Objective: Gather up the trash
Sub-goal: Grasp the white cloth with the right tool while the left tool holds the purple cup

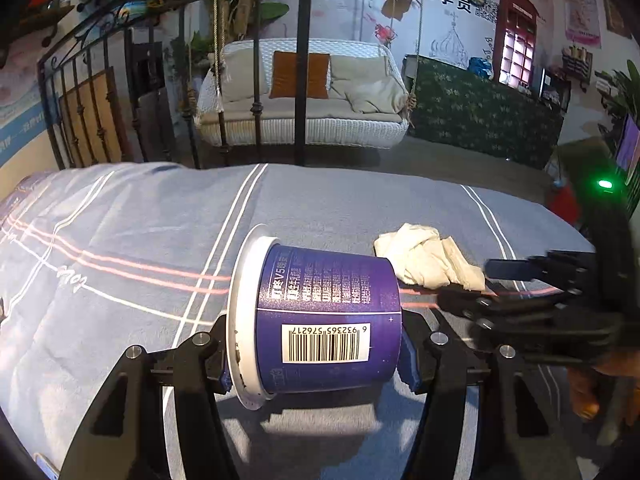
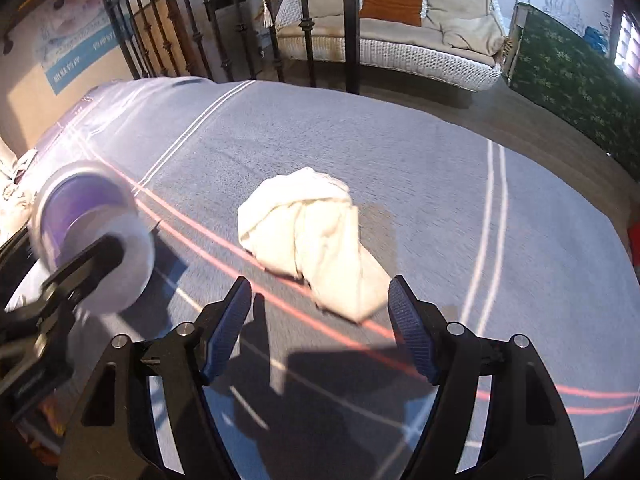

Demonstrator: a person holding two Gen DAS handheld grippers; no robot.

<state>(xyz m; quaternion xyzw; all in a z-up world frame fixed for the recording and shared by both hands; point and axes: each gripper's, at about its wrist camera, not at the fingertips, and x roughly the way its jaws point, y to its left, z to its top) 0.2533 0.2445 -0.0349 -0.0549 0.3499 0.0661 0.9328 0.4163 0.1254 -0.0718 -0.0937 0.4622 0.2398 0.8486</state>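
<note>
Cup (image 1: pixel 328 320) clamped in left gripper (image 1: pixel 316 356); right gripper (image 2: pixel 320 320) apart, near tissue (image 2: pixel 308 236); tissue best straddled centrally before closing.

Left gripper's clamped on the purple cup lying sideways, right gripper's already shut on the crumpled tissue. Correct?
Not quite. The left gripper is clamped on the purple cup, which lies sideways, but the right gripper is open: the right wrist view shows its pads apart, the crumpled tissue lying loose on the blanket just ahead.
</note>
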